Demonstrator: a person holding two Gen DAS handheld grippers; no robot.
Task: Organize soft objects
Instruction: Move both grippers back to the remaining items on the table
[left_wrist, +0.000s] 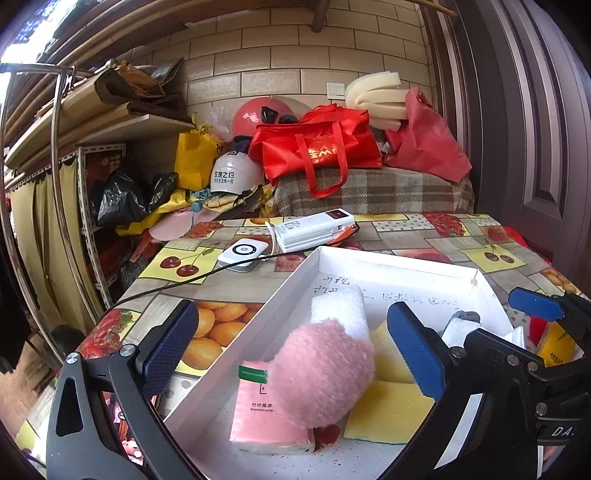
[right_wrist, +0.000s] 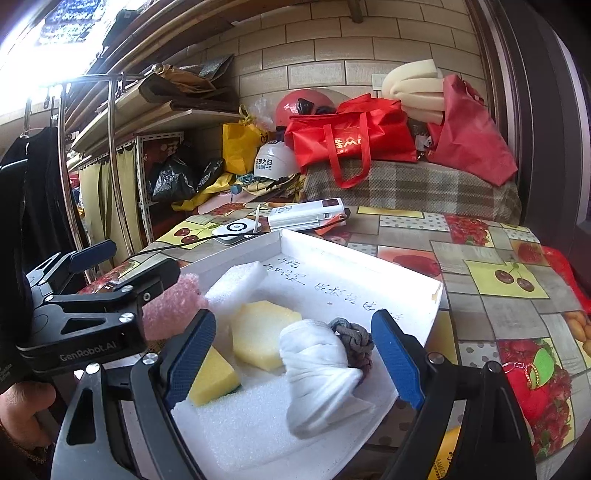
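A white shallow box (left_wrist: 295, 273) (right_wrist: 369, 266) sits on the table and holds soft things. In the left wrist view it holds a pink fluffy puff (left_wrist: 321, 373), a pink tissue pack (left_wrist: 258, 417), a white foam roll (left_wrist: 340, 310) and yellow sponges (left_wrist: 388, 413). My left gripper (left_wrist: 291, 347) is open, its jaws on either side of the puff without touching it. In the right wrist view my right gripper (right_wrist: 295, 350) is open around a white rolled cloth (right_wrist: 317, 373) with a grey knit piece (right_wrist: 354, 343). A yellow hexagonal sponge (right_wrist: 262, 332), a yellow sponge (right_wrist: 214, 376) and white foam (right_wrist: 240, 280) lie beside it.
The table has a fruit-print cover (right_wrist: 491, 280). Behind the box lie a white power bank (left_wrist: 314, 229), a small white device (left_wrist: 242, 254) and a black cable (left_wrist: 177, 284). Red bags (left_wrist: 317, 147), helmets and foam are piled on a checked bench behind. Shelves stand at the left.
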